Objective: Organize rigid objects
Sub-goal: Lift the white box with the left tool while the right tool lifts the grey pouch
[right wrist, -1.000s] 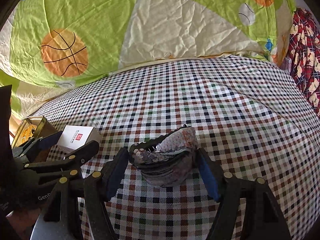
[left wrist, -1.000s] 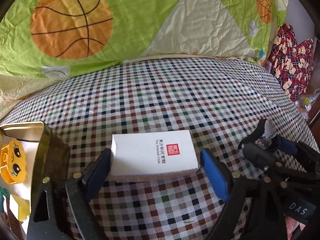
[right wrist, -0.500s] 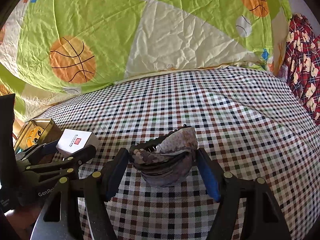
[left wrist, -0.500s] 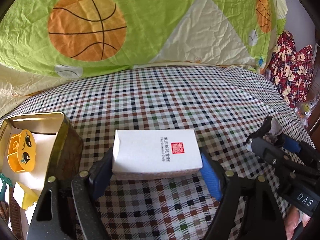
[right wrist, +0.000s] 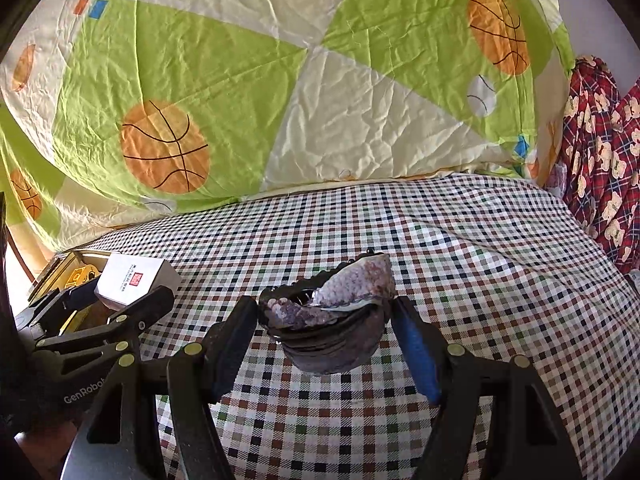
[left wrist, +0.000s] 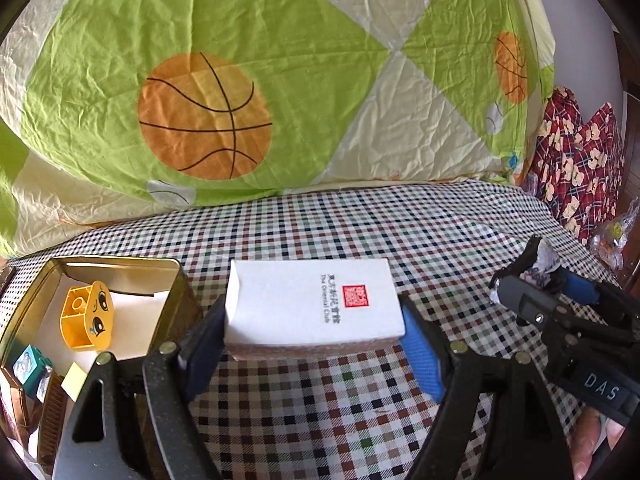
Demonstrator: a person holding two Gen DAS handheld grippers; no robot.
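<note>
Both lifted since a second ago: left gripper [left wrist: 312, 350] now clamping white box [left wrist: 314, 308] (jaws just closed in), beside tin [left wrist: 176, 280]; right gripper [right wrist: 324, 340] gripping pouch [right wrist: 332, 320] above checked sheet [right wrist: 480, 280].

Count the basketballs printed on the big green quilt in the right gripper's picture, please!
4 on the quilt: one big at centre-left, one upper right, one lower left edge, one partly seen upper left. More may be hidden.
</note>
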